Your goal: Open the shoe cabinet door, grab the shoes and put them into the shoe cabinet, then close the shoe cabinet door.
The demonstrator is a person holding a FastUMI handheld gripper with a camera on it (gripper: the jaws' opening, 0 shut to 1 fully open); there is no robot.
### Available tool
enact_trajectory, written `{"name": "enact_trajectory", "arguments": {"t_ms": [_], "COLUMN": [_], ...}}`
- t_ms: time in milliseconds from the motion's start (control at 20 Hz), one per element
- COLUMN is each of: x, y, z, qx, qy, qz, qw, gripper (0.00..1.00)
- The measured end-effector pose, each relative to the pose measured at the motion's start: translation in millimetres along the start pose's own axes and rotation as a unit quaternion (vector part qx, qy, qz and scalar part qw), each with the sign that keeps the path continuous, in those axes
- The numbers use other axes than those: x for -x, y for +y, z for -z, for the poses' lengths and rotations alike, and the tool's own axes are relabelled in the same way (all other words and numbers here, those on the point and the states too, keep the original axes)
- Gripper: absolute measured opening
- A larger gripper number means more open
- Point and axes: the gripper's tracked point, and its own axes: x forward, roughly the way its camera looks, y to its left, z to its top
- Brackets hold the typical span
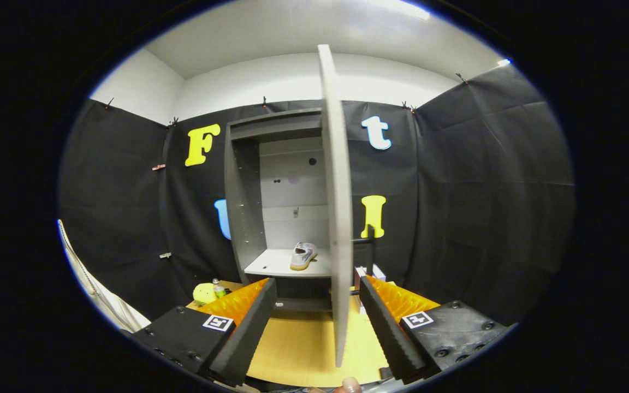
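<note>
A grey shoe cabinet (pixel 243 191) stands on the wooden table (pixel 298 349) against the back wall. Its door (pixel 337 207) is swung out towards me and I see it edge-on, its free edge reaching between my fingers, nearer the right one. A pale shoe (pixel 303 255) lies on the cabinet's shelf (pixel 271 265), beyond the fingers and just left of the door. My gripper (pixel 317 297) is open, the fingers wide apart, neither pressing on the door.
A yellow-green soft object (pixel 204 293) and a small bottle (pixel 219 287) sit on the table left of the cabinet. A white box (pixel 375 271) and a dark upright post (pixel 370 251) stand right of the door. A pale cloth-like thing (pixel 99 292) hangs at far left. A fingertip (pixel 351 385) shows below.
</note>
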Motion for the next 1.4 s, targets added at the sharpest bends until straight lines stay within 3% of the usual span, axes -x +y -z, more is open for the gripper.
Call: {"name": "enact_trajectory", "arguments": {"t_ms": [250,650,1000,1400], "x": [-16,-80,-90,-114], "y": [-57,-56,-14,60], "z": [10,20,20,24], "qx": [-0.017,-0.024,0.008,-0.005], "qy": [0.017,0.026,0.014,0.009], "qz": [-0.018,-0.087,-0.135,-0.121], "qw": [1.000,0.996,0.991,0.993], "gripper": [0.97,0.98,0.98,0.98]}}
